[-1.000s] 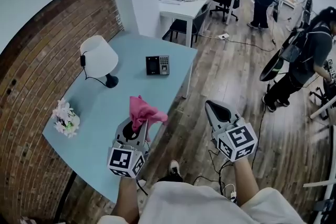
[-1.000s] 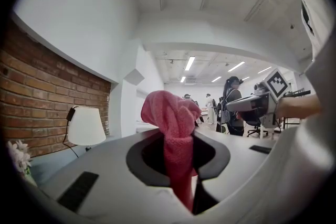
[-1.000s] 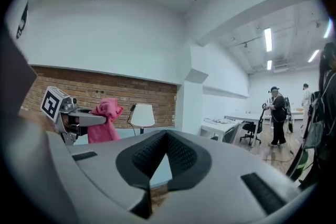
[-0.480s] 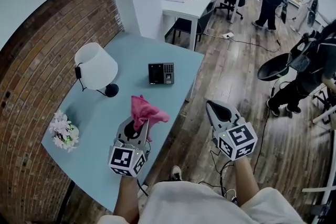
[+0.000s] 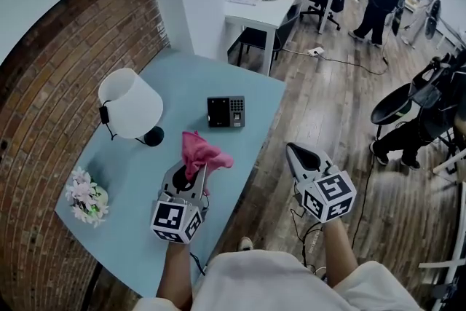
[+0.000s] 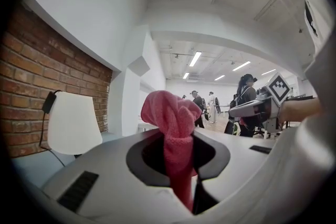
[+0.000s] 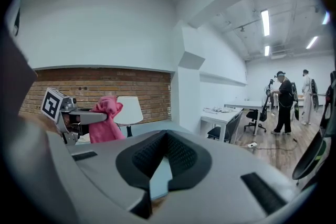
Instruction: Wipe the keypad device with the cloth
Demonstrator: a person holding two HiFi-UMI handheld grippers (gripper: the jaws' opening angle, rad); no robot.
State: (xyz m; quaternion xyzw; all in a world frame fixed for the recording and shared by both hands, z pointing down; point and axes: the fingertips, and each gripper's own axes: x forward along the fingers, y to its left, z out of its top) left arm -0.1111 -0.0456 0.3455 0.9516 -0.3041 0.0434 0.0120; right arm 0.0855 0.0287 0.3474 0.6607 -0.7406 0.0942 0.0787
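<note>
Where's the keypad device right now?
Head view: the keypad device lies on the blue table near its right edge, right of the white lamp, beyond the pink cloth.

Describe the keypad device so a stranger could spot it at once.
Find the light blue table beside the brick wall. Near its right edge lies the keypad device: dark, rectangular, with buttons, unlike the white lamp and flowers.
</note>
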